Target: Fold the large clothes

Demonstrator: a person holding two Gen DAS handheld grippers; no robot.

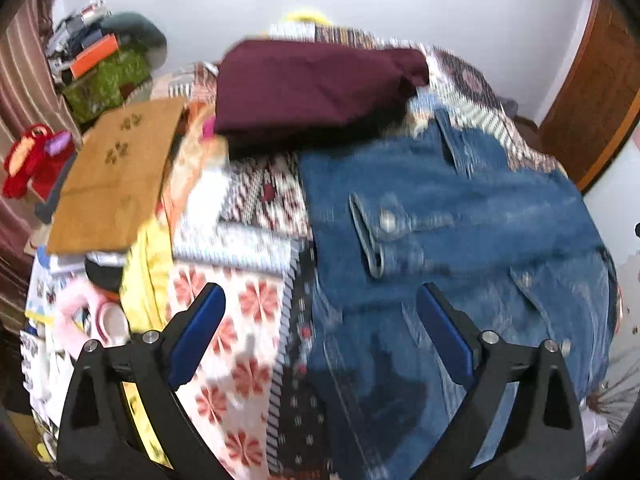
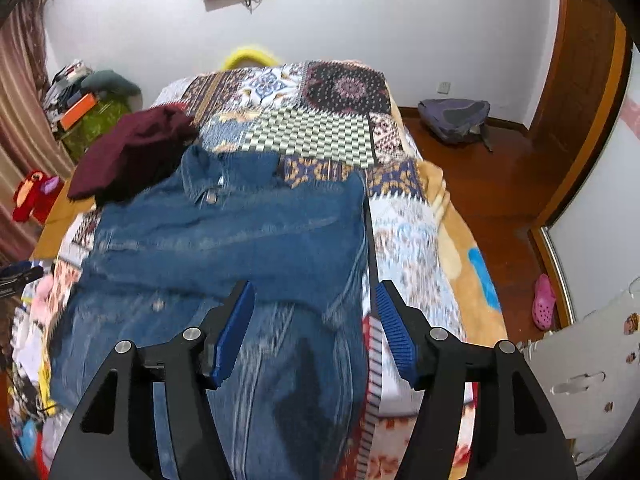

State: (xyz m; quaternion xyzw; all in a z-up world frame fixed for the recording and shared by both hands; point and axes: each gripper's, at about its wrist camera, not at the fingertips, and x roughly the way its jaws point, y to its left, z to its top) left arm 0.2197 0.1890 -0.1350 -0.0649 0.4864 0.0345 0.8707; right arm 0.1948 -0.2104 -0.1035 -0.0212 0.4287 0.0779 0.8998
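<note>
Both tongs, left point(image 1: 320, 312) and right point(image 2: 315, 304), gape above denim jacket point(image 2: 224, 232) on patchwork bedspread point(image 2: 312, 136).

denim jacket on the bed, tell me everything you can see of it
The denim jacket is blue, washed denim with metal snap buttons, a collar and a flapped chest pocket. It lies spread flat on the patchwork bedspread, one sleeve folded across its front. The maroon garment touches it near the collar. Neither hand-held gripper holds it.

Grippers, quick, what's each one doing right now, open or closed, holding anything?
Left gripper: open, holding nothing, above the denim jacket.
Right gripper: open, holding nothing, over the jacket's right edge.
</note>
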